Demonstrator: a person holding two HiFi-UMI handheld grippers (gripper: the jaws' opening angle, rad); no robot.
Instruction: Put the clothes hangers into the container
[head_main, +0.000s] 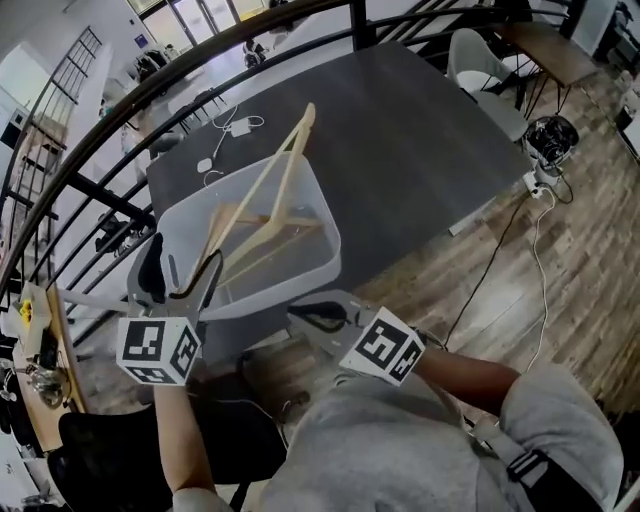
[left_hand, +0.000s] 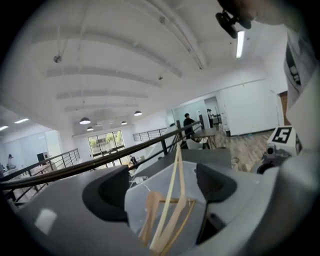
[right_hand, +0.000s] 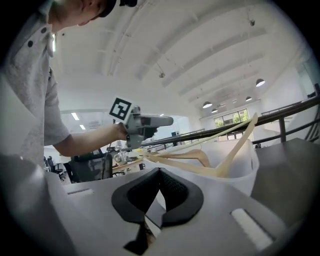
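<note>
Hangers (head_main: 272, 195) lean in container (head_main: 300, 288), ends upward; left gripper (head_main: 179, 272) wide, empty; right gripper (head_main: 312, 318) closed.

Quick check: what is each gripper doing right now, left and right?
Left gripper: jaws open, holding nothing.
Right gripper: jaws shut, holding nothing.

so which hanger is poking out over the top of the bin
The wooden hanger that stands propped on end, its tip leaning past the far rim of the container above the dark table. The other hangers lie low inside.
</note>
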